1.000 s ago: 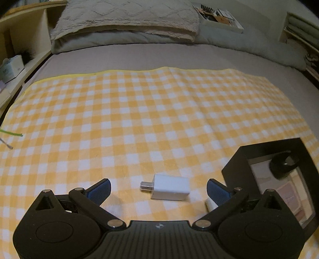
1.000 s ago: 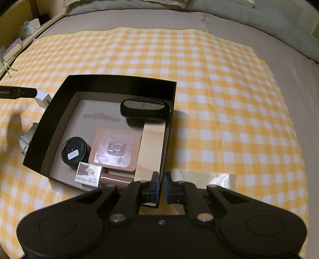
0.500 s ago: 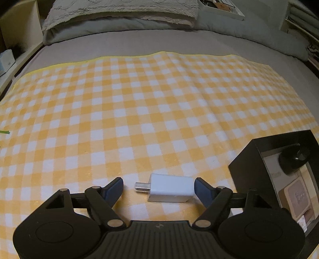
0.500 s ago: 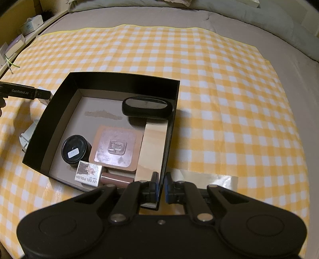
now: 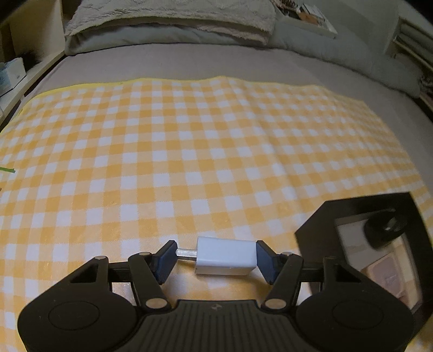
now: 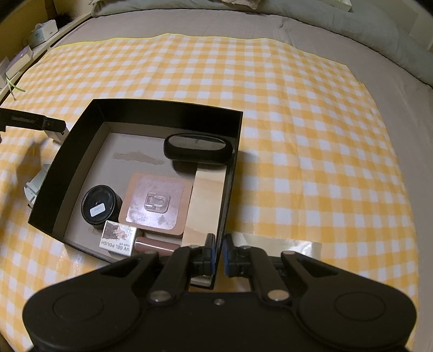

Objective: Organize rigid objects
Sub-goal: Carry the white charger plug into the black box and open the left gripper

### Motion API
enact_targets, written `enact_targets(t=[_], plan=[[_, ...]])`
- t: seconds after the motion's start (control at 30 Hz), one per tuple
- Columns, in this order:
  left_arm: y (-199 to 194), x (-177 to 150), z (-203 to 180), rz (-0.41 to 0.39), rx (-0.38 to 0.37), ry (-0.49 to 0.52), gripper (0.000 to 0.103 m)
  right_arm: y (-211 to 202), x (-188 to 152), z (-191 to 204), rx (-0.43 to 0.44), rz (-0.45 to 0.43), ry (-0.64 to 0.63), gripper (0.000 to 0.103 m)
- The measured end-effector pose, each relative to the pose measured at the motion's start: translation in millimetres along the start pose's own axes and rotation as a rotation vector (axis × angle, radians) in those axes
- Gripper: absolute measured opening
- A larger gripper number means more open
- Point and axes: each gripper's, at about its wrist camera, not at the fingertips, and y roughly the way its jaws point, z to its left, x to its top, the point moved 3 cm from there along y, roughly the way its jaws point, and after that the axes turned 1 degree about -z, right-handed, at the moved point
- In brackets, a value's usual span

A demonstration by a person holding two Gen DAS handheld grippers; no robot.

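A white plug adapter (image 5: pixel 226 256) with a short metal tip lies crosswise on the yellow checked cloth (image 5: pixel 189 151). My left gripper (image 5: pixel 215 251) has its jaws closing on it: one pad meets the metal tip, the other the white end. An open black box (image 6: pixel 167 108) stands to the right of it. It holds a black oval case (image 6: pixel 197 149), a black jar (image 6: pixel 98 204), a copper-coloured square (image 6: pixel 157 200) and a gel polish carton (image 6: pixel 117 238). My right gripper (image 6: pixel 219 253) is shut on the box's right wall near its front corner.
The cloth covers a grey bed with a pillow (image 5: pixel 173 13) at the far end. Shelves (image 6: pixel 24 54) run along the left side. A white object (image 6: pixel 33 186) lies against the box's left wall. A shiny strip (image 6: pixel 284 243) lies on the cloth right of my right gripper.
The left jaws have come in from wide apart until they touch both ends of the adapter, and the gripper has edged forward and down. The right gripper and the box have not moved.
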Motion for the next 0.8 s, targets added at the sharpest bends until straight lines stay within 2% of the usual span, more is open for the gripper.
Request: enact_targets(t=[0.2, 0.37, 0.57, 0.8], plan=[[-30, 4, -3, -0.057, -0.056, -0.043, 0.063, -3, 1, 0, -0.003, -0.01, -0.002, 0.006], [-53, 4, -18, -0.085, -0.107, -0.041, 0.063, -5, -2, 0, -0.002, -0.016, -0.005, 0.006], [-80, -3, -56, -0.113, -0.213, -0.029, 0.063, -8, -4, -1, 0.002, -0.02, -0.005, 0.006], [-82, -7, -104, -0.095, -0.297, -0.019, 0.063, -9, -4, 0, 0.001, -0.019, -0.006, 0.006]])
